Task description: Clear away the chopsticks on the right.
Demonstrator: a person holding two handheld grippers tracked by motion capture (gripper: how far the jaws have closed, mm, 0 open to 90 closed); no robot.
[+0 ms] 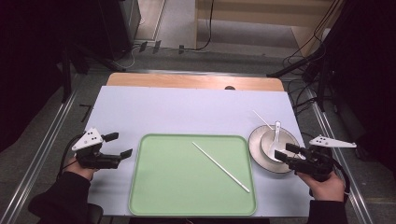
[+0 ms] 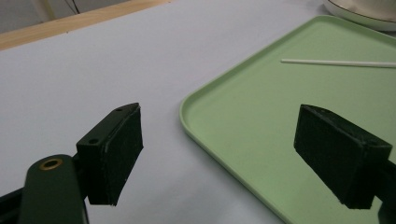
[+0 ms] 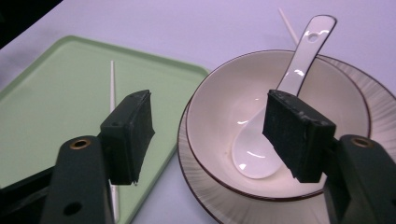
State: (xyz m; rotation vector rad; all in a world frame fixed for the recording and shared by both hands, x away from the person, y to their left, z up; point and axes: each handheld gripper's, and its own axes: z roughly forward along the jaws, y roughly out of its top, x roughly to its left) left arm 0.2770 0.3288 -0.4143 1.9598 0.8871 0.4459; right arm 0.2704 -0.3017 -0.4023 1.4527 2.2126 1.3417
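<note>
- I can read no text, label, brand, number or sign on anything before me; the tray (image 1: 154, 196), the bowl (image 3: 224, 93), the plate (image 3: 373, 107) and the spoon (image 3: 299, 74) near the table's (image 1: 187, 112) right edge are all unmarked
- My own tools carry no lettering either

Fig. Surroundings, placed relative to the table (image 1: 187, 109). We see its pale top with a bare wooden strip (image 1: 187, 81) along the far edge, and a small dark knob (image 1: 229, 87) on that strip. We note a metal rail (image 1: 42, 149) on the floor to its left and another (image 1: 343, 161) to its right. Beyond its far right corner lie black cables (image 1: 303, 51); beyond the far edge stands a wooden unit (image 1: 261, 18).
</note>
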